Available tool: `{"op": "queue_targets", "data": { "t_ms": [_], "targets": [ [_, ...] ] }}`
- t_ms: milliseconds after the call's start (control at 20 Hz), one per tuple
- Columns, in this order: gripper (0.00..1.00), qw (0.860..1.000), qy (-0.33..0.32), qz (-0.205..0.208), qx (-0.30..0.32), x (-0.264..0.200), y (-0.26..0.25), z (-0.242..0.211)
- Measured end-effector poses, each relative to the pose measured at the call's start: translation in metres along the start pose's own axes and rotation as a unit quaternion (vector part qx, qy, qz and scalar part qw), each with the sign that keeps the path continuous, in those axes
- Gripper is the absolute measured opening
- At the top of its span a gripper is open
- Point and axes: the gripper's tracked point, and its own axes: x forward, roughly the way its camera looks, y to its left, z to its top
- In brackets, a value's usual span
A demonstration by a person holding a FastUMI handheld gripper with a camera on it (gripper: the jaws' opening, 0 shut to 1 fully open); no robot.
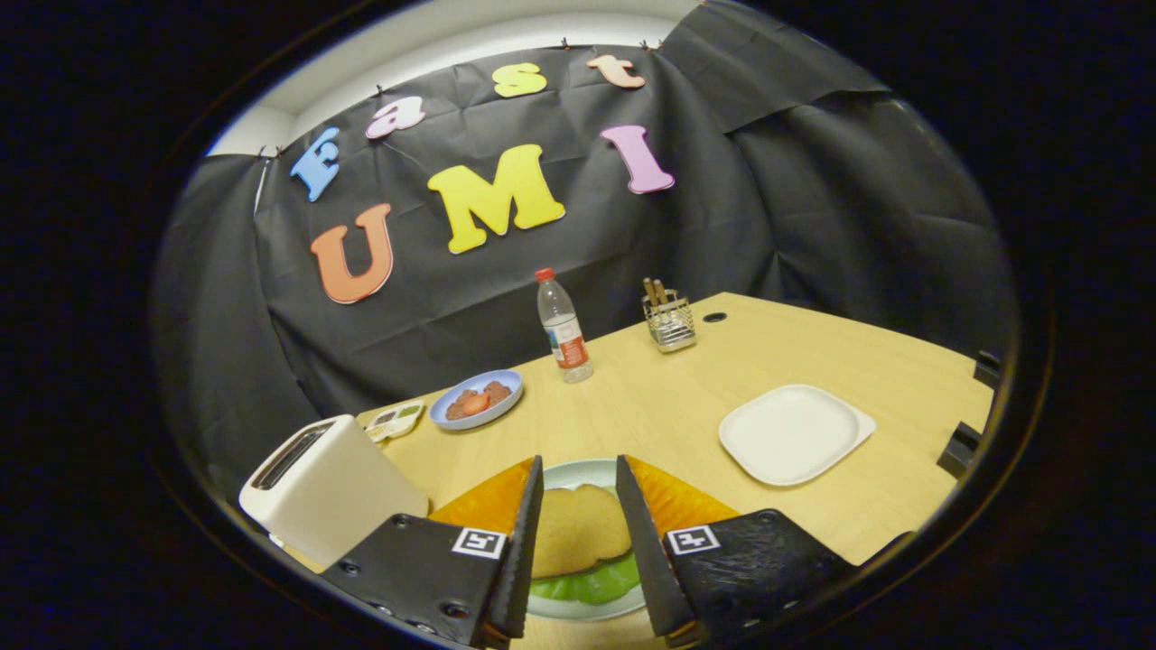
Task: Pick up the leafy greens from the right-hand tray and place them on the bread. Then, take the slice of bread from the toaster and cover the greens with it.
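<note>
My gripper (579, 462) is open and hovers over a pale round plate (562, 610). On that plate, seen between the fingers, a slice of bread (578, 528) lies on top of leafy greens (591, 585), whose edge sticks out at the near side. The fingers do not touch the bread. The white toaster (330, 487) stands just left of the left finger, its dark slot facing up; I cannot tell what is inside it. The white square tray (795, 433) lies bare to the right, beyond the right finger.
A blue plate (476, 400) with reddish-brown food sits behind the toaster, with a small white dish (396, 419) beside it. Farther back stand a water bottle (563, 327) and a wire utensil holder (669, 320). The table edge runs along the right.
</note>
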Motion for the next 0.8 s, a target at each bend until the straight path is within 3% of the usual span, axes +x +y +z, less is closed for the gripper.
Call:
{"op": "queue_targets", "data": {
  "t_ms": [400, 800],
  "targets": [
    [0.94, 0.997, -0.071, 0.022, -0.03, -0.025, -0.029, 0.045],
    [0.95, 0.972, -0.196, 0.044, -0.12, -0.099, -0.076, 0.133]
  ]
}}
